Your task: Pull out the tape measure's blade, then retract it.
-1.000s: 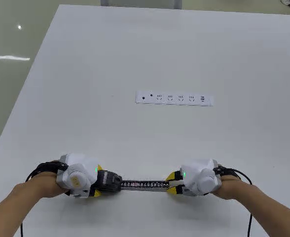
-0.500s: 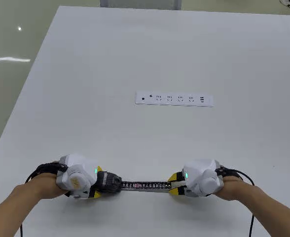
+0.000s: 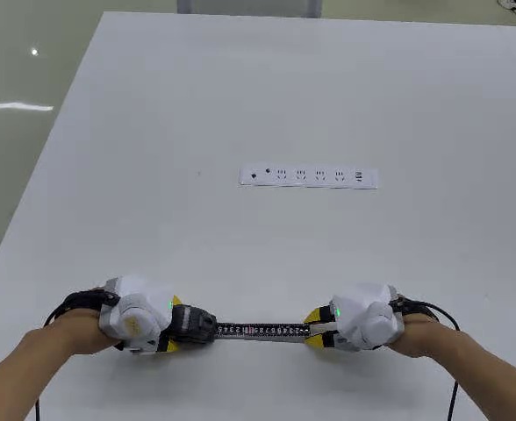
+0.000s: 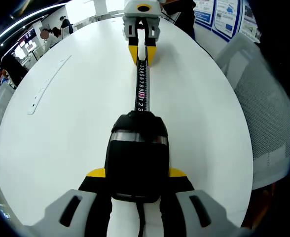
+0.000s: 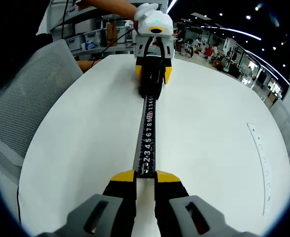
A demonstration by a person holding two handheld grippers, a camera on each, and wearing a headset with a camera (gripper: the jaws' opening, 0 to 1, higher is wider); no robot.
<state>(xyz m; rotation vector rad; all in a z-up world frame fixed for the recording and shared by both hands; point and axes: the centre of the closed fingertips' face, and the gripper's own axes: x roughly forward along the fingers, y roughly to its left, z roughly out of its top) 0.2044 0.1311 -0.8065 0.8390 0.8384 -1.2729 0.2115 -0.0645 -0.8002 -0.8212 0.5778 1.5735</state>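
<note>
White table [image 3: 240, 105] is serving as the work surface. A power strip [image 3: 307, 176] is lying at its middle, well apart from the work.

1. Position. Both grippers are working near the table's near edge and are facing each other along one line.
2. Left gripper [image 3: 177, 323]. Its jaws are clamping the black case [image 4: 136, 158] of the tape measure from both sides. The case is sitting just above or on the table; contact cannot be confirmed.
3. Right gripper [image 3: 314, 330]. Its jaws are pressing together on the free end of the blade [image 5: 148, 133].
4. Blade. It is spanning straight and flat from the case mouth to the right gripper, with its printed scale facing up.

Status: the blade is standing partly out of the case, so the pull-out step appears to be under way or close to done. How much further it is meant to travel cannot be judged. Retraction is not yet begun and is remaining as the second step.
</note>
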